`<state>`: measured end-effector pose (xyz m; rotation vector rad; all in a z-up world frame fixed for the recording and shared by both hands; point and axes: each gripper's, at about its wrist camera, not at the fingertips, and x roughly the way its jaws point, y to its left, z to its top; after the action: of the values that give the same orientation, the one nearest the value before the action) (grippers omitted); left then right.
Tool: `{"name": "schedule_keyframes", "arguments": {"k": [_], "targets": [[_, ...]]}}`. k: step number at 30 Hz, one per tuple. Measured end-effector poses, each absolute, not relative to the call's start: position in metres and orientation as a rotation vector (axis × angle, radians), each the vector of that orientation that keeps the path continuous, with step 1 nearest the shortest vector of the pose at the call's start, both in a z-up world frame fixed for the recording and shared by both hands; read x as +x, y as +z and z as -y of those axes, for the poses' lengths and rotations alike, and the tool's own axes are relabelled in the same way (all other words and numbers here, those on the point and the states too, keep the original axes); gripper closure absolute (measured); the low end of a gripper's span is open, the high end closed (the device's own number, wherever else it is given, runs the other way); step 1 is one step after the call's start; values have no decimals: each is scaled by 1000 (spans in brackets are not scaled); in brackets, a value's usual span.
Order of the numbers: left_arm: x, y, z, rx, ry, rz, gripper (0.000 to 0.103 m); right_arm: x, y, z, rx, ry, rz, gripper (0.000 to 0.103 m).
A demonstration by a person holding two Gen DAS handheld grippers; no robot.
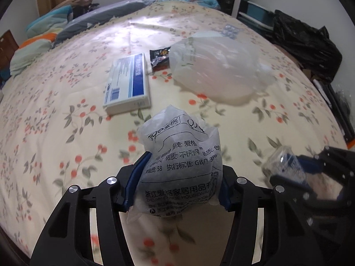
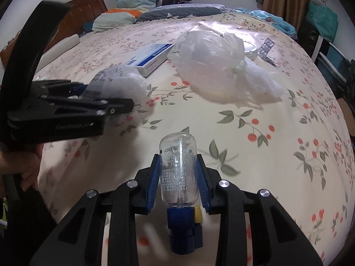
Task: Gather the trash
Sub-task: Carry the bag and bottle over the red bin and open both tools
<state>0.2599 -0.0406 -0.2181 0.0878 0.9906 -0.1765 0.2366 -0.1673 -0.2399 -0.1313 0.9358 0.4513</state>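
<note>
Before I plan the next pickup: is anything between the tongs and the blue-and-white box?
Yes. Both tongs are full: the left grips a crumpled wrapper, the right a clear bottle. The box lies uncovered on the bed.

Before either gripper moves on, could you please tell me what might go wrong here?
1. The right gripper pinches a smooth clear bottle with its cap toward the camera; it might slip out.
2. The left gripper holds a crumpled printed bag that could spring loose.
3. With both full, the box cannot be picked up.
</note>
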Motion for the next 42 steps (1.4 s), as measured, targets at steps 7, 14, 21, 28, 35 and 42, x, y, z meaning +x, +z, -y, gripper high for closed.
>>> {"name": "schedule_keyframes", "arguments": {"k": [7,14,21,28,35,42], "targets": [[200,-197,48,91,-222,-985,47,187,-214,176,-102,469,-918,72],[133,-185,51,91,-254,-1005,47,122,-199,185,-85,495,-925,72],[64,-192,52,89,-272,-1051,47,65,-207,191,-85,519,-964,72],[9,-224,56,85,-296,-1141,47,23,-238,190,-85,538,-1052,72],[-7,-279,61,103,-305,-1270,47,6,-288,177,-136,568,-1174,72],[-7,-336,64,128,-320,-1408,47,8,-338,170,-179,567,-1285,72]]}}
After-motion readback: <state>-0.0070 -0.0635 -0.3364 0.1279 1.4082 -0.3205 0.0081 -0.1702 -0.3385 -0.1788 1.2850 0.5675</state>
